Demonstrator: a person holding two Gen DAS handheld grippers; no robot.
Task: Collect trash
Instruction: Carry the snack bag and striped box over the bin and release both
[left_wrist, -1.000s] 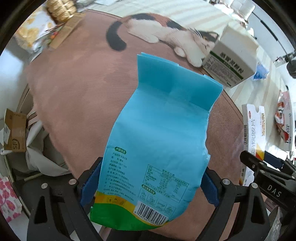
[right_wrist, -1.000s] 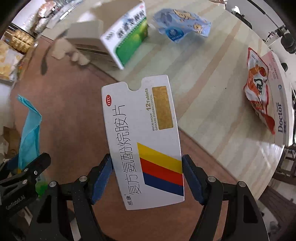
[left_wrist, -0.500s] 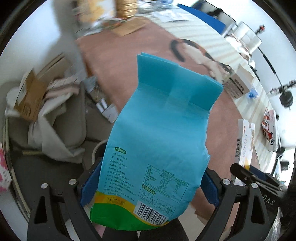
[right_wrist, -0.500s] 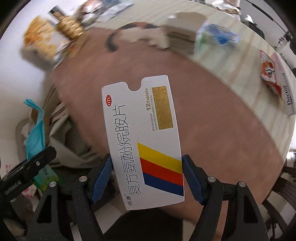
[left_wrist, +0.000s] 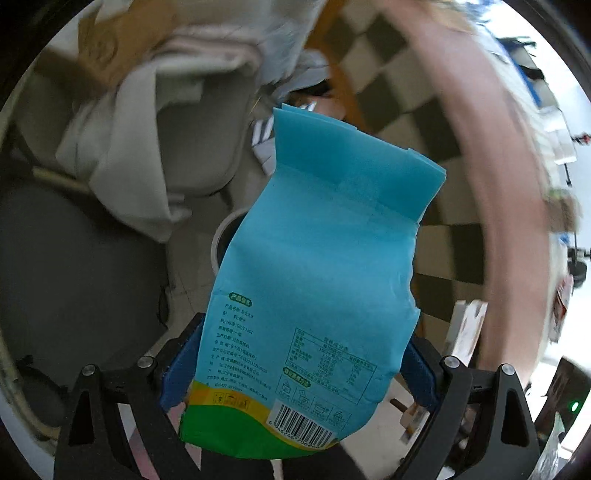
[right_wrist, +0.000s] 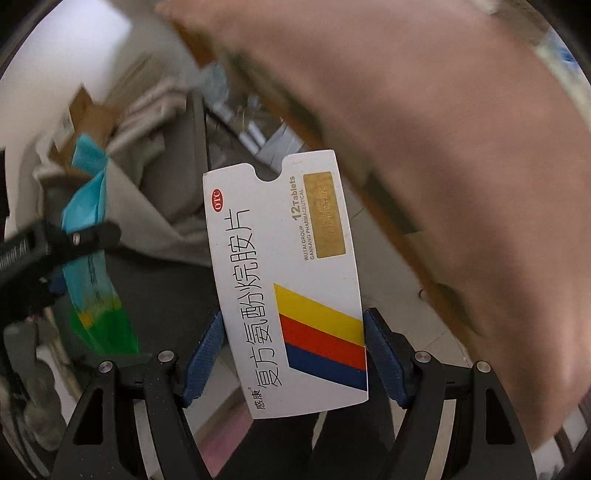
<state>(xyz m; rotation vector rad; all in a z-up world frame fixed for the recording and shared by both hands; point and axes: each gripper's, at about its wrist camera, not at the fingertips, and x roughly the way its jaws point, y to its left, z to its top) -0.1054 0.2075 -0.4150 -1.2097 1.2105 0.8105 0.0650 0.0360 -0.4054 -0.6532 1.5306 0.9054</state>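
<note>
Two pieces of trash are held, one per gripper. The left gripper (left_wrist: 295, 373) is clamped on one blue and green packet (left_wrist: 314, 266), blue pads pressing its two edges; the packet's lower end is cut off behind the gripper body. The right gripper (right_wrist: 293, 354) is clamped on one flat white tablet box (right_wrist: 288, 280) with yellow, red and blue stripes, held upright between its pads. Both point steeply down beside the pink-brown table edge (right_wrist: 461, 147). Below the packet a pale round rim (left_wrist: 221, 240) shows, possibly a bin, mostly hidden. The surrounding cloth (left_wrist: 122, 147) and cardboard (right_wrist: 85, 118) are smeared by blur
</note>
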